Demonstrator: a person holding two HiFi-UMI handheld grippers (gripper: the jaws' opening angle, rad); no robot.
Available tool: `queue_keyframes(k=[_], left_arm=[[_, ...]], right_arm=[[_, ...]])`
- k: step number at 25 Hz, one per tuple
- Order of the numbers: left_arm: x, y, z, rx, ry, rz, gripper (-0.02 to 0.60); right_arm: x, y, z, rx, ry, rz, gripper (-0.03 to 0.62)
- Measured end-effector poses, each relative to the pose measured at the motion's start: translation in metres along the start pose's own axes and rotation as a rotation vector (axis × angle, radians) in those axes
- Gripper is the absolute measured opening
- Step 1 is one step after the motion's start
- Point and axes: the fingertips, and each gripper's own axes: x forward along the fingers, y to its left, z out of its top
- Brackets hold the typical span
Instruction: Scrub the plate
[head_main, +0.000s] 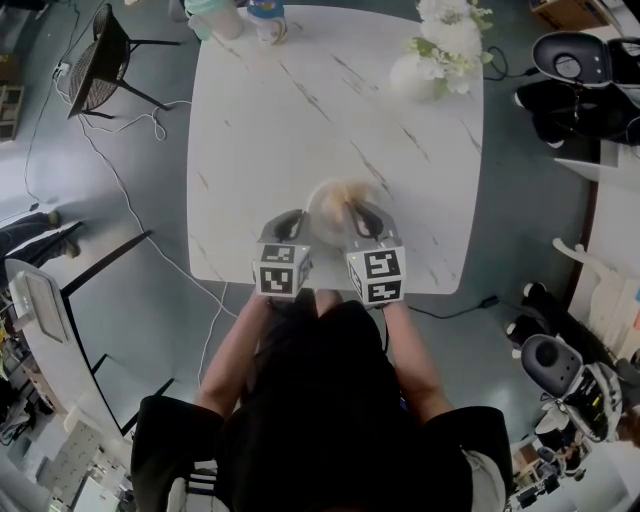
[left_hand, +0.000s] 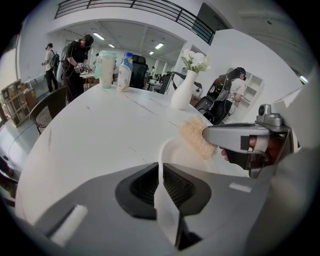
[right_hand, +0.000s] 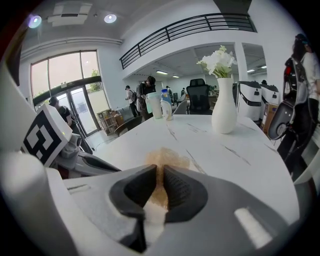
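A white plate (head_main: 328, 213) lies near the front edge of the white marble table (head_main: 300, 110). My left gripper (head_main: 297, 220) is shut on the plate's near-left rim (left_hand: 165, 150), which stands thin and upright between its jaws. My right gripper (head_main: 362, 217) is shut on the white handle of a tan bristly scrub brush (head_main: 345, 194). The brush head (left_hand: 195, 136) rests over the plate's far side, and its tan bristles (right_hand: 165, 159) show just past the right jaws. In the left gripper view, the right gripper (left_hand: 245, 142) reaches in from the right.
A white vase of white flowers (head_main: 440, 55) stands at the table's back right. Two bottles (head_main: 250, 15) sit at the back left edge. A black chair (head_main: 100, 60) and cables lie on the floor to the left. People stand in the background (left_hand: 75, 60).
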Motion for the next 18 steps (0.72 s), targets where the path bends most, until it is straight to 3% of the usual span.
queue_keyframes(k=[9, 18], left_arm=[[-0.007, 0.002, -0.006, -0.005, -0.008, 0.003, 0.034], [0.0, 0.0, -0.013, 0.007, 0.01, -0.012, 0.032]], right_arm=[[0.006, 0.04, -0.003, -0.034, -0.002, 0.082, 0.048], [0.022, 0.054, -0.021, -0.036, 0.058, 0.11, 0.048]])
